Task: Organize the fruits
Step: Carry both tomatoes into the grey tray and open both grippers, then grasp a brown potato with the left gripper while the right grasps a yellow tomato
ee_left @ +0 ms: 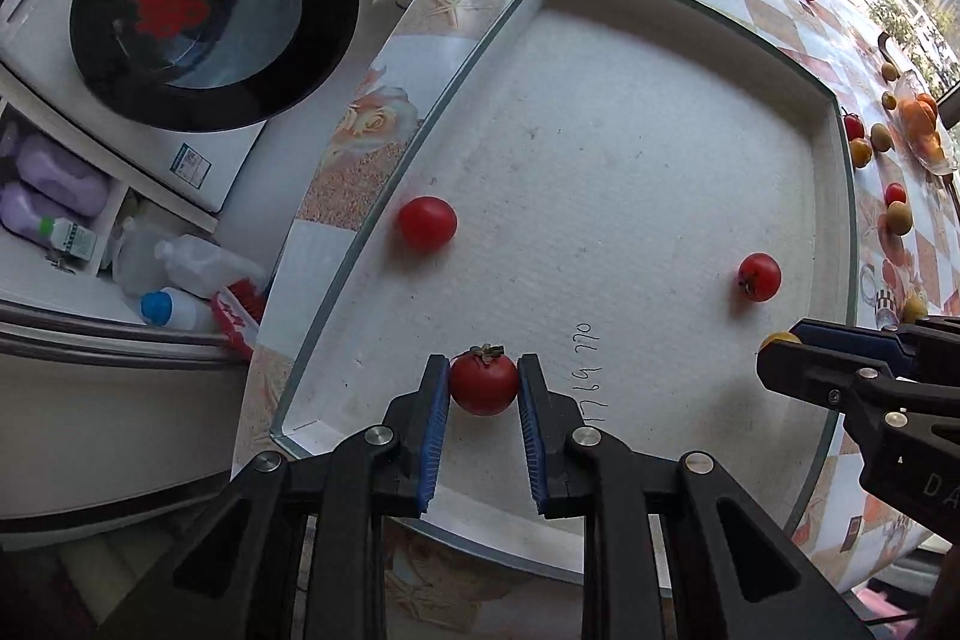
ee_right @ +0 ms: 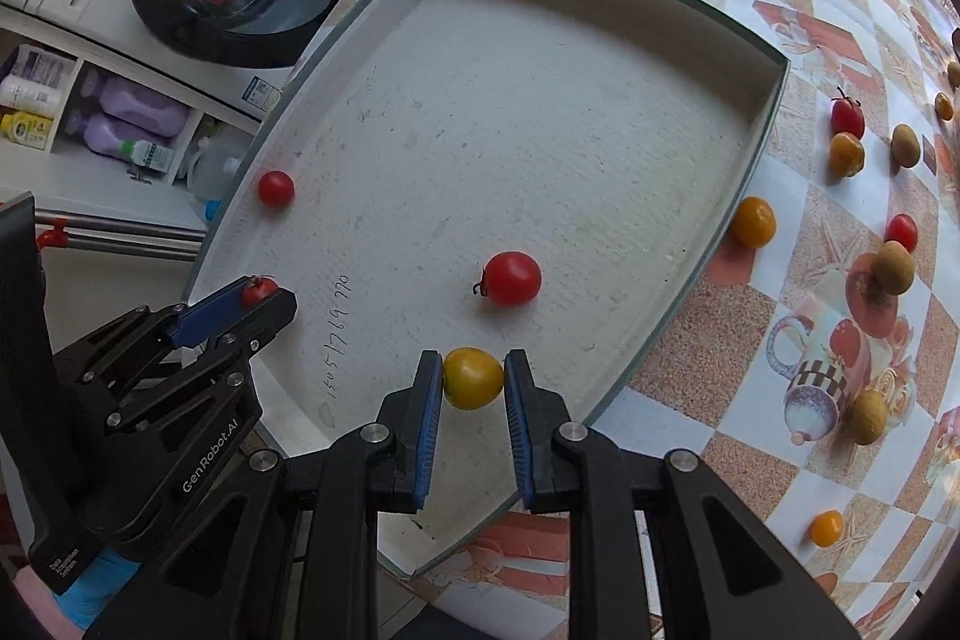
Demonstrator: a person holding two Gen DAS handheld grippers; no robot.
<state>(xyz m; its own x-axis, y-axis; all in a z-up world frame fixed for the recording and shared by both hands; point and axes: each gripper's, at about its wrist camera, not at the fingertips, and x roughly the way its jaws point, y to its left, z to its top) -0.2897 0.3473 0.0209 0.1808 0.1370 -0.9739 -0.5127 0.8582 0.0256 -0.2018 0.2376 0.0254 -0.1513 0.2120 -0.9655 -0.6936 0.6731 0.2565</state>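
My left gripper (ee_left: 483, 381) is shut on a red cherry tomato (ee_left: 483, 383) with a green stem, held over the near end of the white foam tray (ee_left: 600, 148). My right gripper (ee_right: 473, 379) is shut on a yellow cherry tomato (ee_right: 473, 378) above the tray's near edge (ee_right: 672, 316). Two loose red tomatoes lie in the tray, one at the left wall (ee_left: 426, 223) (ee_right: 276, 188) and one near the middle right (ee_left: 759, 276) (ee_right: 512, 278). The left gripper also shows in the right wrist view (ee_right: 264, 295), the right gripper in the left wrist view (ee_left: 780, 349).
Several red, yellow and brown fruits (ee_right: 752, 221) (ee_right: 846, 153) (ee_right: 892, 267) lie scattered on the patterned tablecloth (ee_right: 690, 388) right of the tray. A glass dish of orange fruit (ee_left: 924, 124) stands far right. A washing machine (ee_left: 198, 4) and shelves with bottles (ee_left: 54, 196) stand left of the table.
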